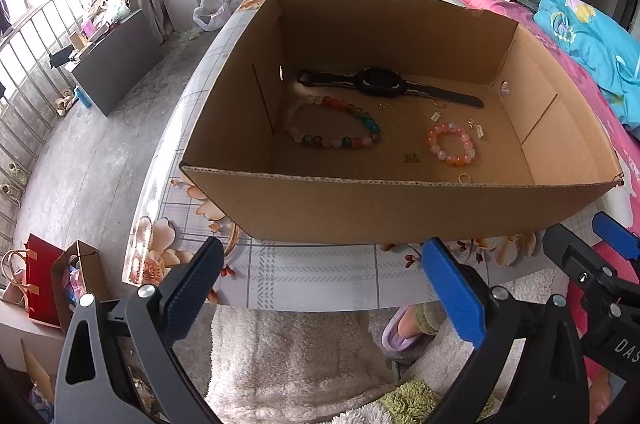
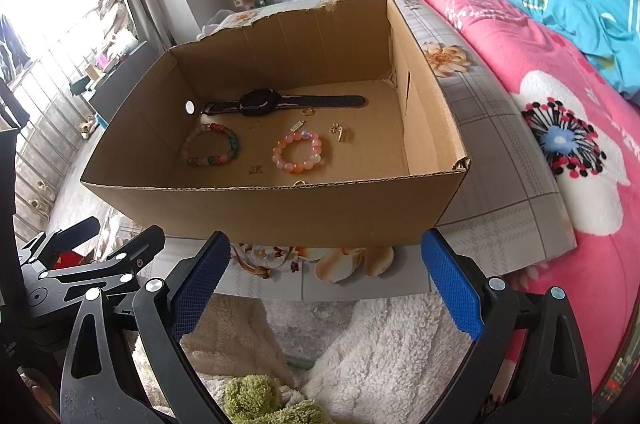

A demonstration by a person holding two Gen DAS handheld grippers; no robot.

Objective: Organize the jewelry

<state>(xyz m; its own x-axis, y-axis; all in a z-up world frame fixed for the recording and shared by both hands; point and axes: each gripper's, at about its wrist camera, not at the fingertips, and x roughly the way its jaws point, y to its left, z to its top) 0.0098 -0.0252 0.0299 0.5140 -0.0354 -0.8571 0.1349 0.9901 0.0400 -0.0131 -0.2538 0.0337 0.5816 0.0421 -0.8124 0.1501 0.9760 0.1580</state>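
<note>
Two grippers, both hanging short of the table edge and low before the cardboard box. Left gripper: jaws spread wide, nothing between them. Right gripper: likewise wide and empty. Its body also visible at the right edge of the left wrist view.

All the jewelry in sight lying loose on the box floor, not on the flowered table. Black watch stretched flat along the far wall. Multicoloured bead bracelet just in front of it, towards the left wall. Pink bead bracelet apart from it, nearer the middle. Small gold pieces scattered among these, one ring tight against the near wall; too small to name with certainty.

Fits equally a box already filled and a box awaiting sorting or emptying.

Risks from here, as judgement only:
- High near wall between fingers and contents; a low reach likely to strike the cardboard rim and shove the light box across the slick tablecloth.
- Tiny flat gold pieces hard for broad blue pads to pinch; likely to slip out or skid along the floor.
- Ring hidden close under the near wall, easy to miss from this angle.
- Round beads apt to roll in a grip, so either bracelet could twist free if caught by a single bead.
- Both tools close together; a shared reach risks a knock.
</note>
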